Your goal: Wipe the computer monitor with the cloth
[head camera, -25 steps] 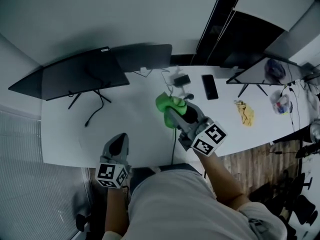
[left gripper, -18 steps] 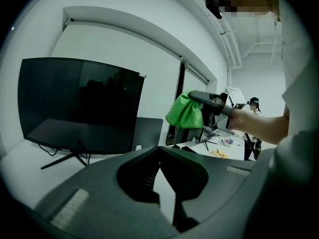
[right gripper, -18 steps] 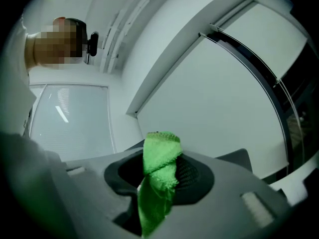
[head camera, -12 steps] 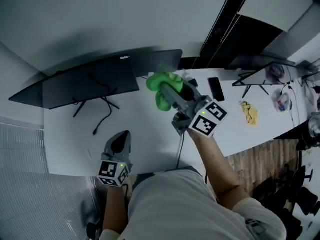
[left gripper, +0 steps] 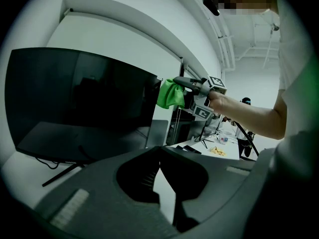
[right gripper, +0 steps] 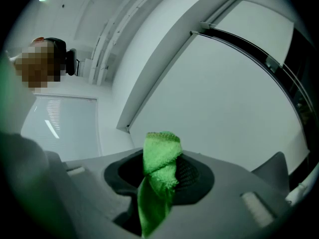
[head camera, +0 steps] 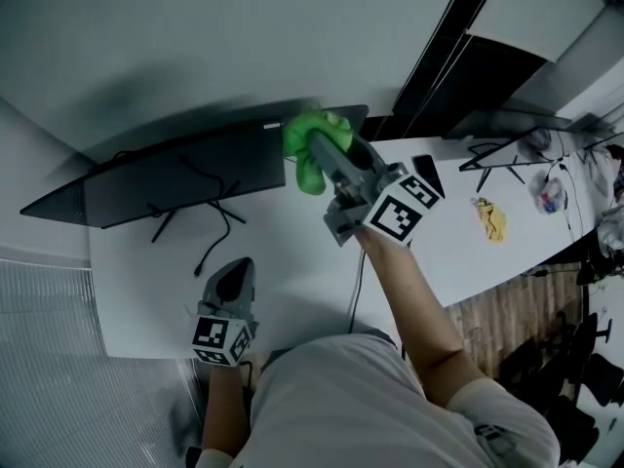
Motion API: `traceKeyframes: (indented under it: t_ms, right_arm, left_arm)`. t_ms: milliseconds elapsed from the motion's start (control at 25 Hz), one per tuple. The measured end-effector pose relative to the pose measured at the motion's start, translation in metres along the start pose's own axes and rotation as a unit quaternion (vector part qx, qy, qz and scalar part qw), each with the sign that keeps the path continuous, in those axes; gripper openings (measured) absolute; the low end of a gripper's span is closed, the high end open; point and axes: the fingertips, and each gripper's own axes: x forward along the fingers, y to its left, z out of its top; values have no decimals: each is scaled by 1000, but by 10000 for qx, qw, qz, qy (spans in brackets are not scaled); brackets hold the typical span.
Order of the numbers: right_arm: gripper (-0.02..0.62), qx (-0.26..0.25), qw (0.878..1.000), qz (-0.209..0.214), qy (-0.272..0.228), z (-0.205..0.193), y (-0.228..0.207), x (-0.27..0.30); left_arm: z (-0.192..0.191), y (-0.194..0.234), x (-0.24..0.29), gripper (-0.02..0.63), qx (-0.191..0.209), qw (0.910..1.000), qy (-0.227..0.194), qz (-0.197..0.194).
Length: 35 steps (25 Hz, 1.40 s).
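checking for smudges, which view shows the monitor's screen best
The left gripper view: the monitor faces it, dark screen nearly whole, the green cloth at its right edge. The head view shows it from above, foreshortened. The right gripper view shows no monitor, only the green cloth in the right gripper.

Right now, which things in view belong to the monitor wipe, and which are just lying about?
In the job:
green cloth, clamped in the right gripper
black monitor, with the cloth raised at its right end

Lying about or idle:
black phone
yellow cloth
left gripper, shut on nothing
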Motion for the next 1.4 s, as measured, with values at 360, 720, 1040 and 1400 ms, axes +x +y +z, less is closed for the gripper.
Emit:
traceKeyframes:
  t_ms: [360,720,1040,1400]
  right_arm:
    - [132,416,9990,109,-143,-1,-1,35]
    - [132,1025,9941,313,-191,-12,-6,42]
    - [132,1423,9894,249,-120,-32,-21,38]
    - [132,2000,9796,182,-2,-70,-41,29]
  left_arm:
    - [-2,21,-1,9,-43,10000,21,-36]
    - [-5,21,1,9,-110,9999,66,69]
    - [-8,17,-2,9,-148,9995,155,211]
    - [-20,10,-12,9,-207,9983,272,476]
